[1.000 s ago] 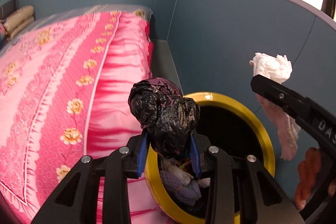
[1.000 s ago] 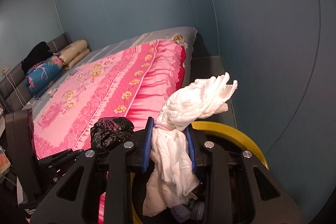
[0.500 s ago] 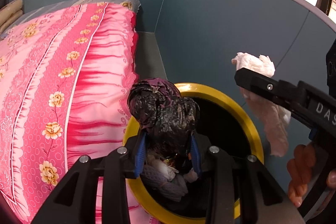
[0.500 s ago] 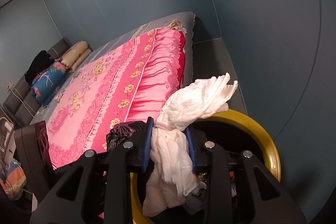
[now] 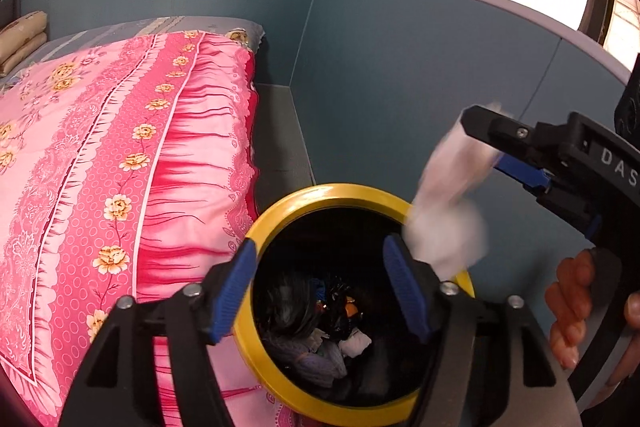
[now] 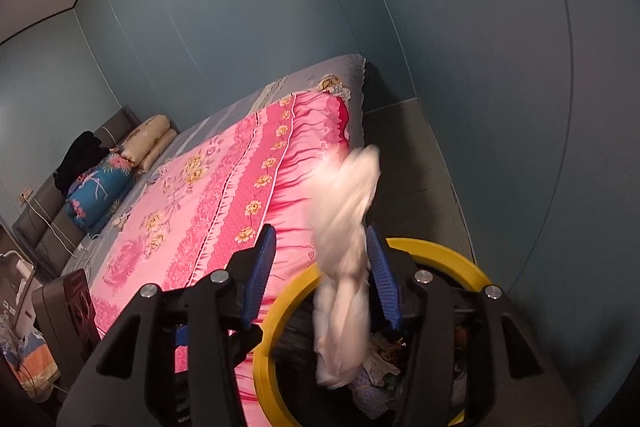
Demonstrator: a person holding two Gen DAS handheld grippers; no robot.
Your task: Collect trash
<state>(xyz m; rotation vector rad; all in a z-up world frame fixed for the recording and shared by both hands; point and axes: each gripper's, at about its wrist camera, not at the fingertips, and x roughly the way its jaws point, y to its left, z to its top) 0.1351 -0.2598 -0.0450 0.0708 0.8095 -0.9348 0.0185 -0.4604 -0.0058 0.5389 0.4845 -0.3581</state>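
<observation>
A black bin with a yellow rim point(image 5: 288, 203) stands beside the bed, with several pieces of trash inside. My left gripper point(image 5: 320, 291) is open and empty right above the bin's mouth. The black bag point(image 5: 292, 303) lies blurred inside the bin. My right gripper point(image 6: 322, 267) is open above the bin rim point(image 6: 440, 251). The white tissue wad point(image 6: 344, 259) is blurred, falling between its fingers toward the bin. In the left wrist view the tissue point(image 5: 444, 211) drops below the right gripper point(image 5: 500, 143).
A bed with a pink floral quilt point(image 5: 120, 163) lies left of the bin. Blue walls point(image 5: 400, 87) close in behind and to the right. Pillows point(image 6: 148, 143) lie at the bed's head. A narrow grey floor strip point(image 6: 408, 163) runs past the bed.
Both grippers opened over the bin. The black bag dropped from the left gripper into the bin. The white tissue left the right gripper's grip and is falling.
</observation>
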